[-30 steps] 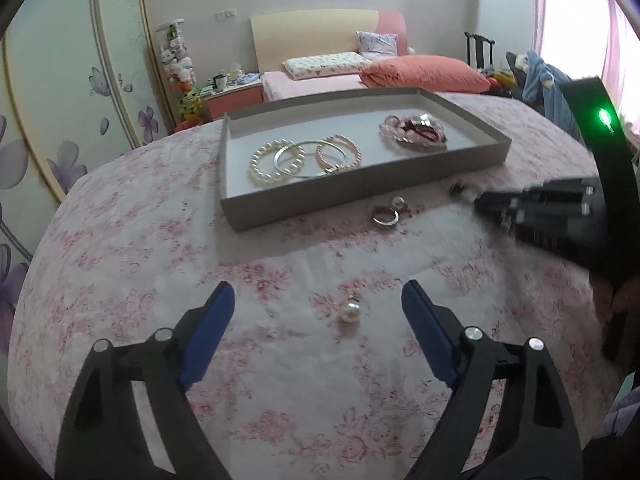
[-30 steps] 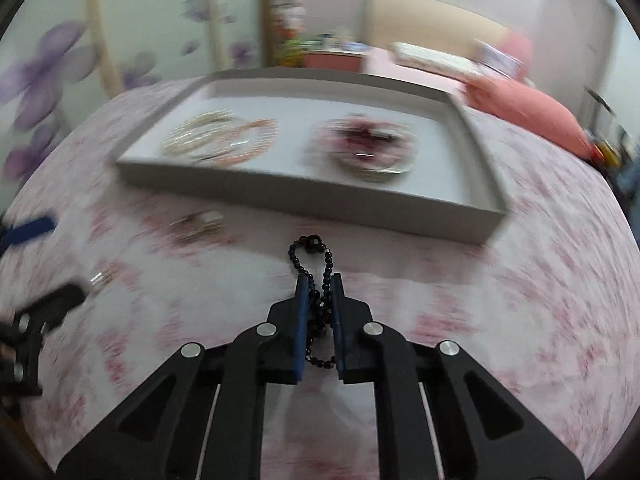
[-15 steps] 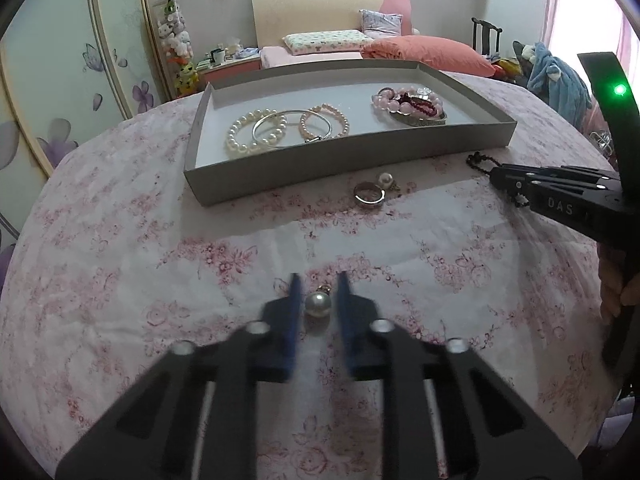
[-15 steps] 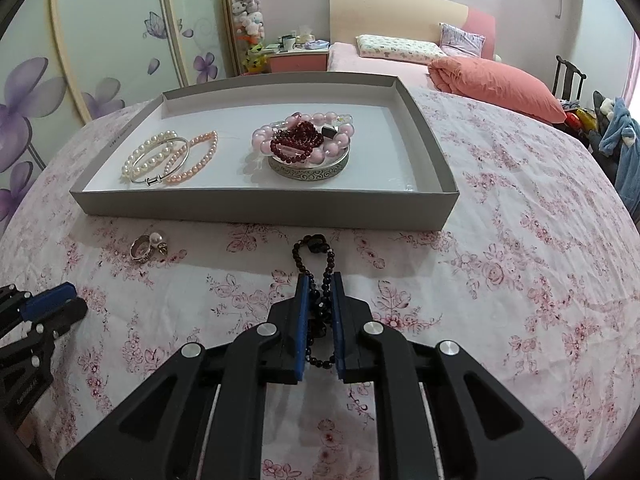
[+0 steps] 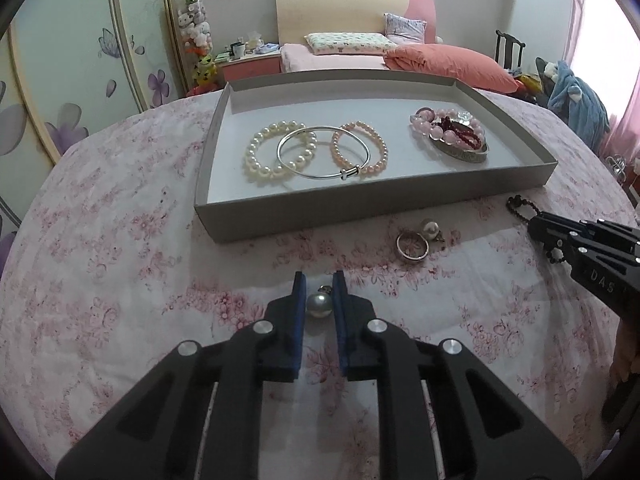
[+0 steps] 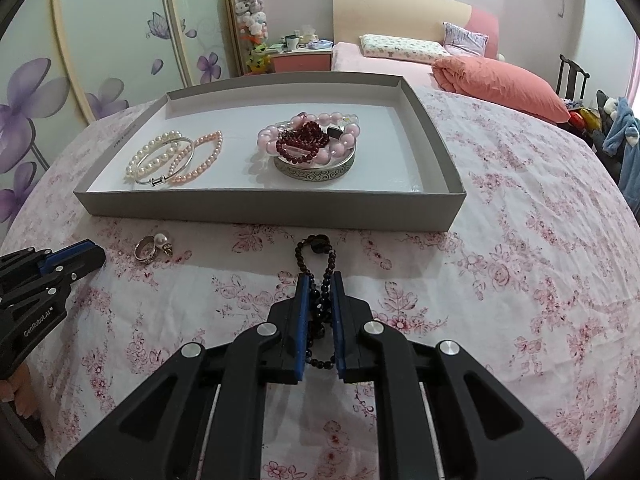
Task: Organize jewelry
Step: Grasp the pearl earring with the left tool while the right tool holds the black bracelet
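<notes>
Left gripper (image 5: pixel 319 286) fingers pinch a pearl earring (image 5: pixel 319 305); right gripper (image 6: pixel 319 285) fingers pinch a dark bead bracelet (image 6: pixel 320 268) short of the tray (image 6: pixel 264 210) wall.

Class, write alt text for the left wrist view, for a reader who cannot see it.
The left tongs are closed on a pearl earring above a pink floral cloth. Beyond lies a grey tray holding three bracelets and a dish of beads; a ring and another pearl earring lie before it. At right, the right tongs grip a dark bead strand.
</notes>
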### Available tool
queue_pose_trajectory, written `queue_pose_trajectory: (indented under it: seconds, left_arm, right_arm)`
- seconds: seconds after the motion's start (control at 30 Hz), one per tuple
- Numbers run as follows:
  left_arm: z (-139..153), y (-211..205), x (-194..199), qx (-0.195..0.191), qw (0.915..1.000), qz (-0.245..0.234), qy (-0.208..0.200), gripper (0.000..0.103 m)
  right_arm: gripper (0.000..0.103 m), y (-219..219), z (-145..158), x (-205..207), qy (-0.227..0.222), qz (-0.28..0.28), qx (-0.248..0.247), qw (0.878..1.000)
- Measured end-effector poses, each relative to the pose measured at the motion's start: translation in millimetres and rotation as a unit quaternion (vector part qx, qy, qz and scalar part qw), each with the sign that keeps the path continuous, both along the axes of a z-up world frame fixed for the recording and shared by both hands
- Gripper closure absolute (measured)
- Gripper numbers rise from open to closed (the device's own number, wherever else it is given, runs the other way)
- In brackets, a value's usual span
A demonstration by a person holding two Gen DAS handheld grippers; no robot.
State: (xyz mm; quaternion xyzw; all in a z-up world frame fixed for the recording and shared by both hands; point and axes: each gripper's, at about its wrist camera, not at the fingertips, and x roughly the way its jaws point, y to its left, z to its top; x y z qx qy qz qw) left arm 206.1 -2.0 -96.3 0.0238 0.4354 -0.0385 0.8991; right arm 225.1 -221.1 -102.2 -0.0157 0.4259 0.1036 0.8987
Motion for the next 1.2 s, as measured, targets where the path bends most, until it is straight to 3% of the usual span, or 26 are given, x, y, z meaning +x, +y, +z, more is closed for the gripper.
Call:
queue_pose_trajectory:
  seconds: [1.2]
  left_arm:
    - [0.8, 0.1, 0.1, -0.003, 1.0, 0.001, 0.0, 0.087]
  right_arm:
    - [0.091, -2.6, -0.1, 1.6, 0.003, -0.001, 0.011, 1.0]
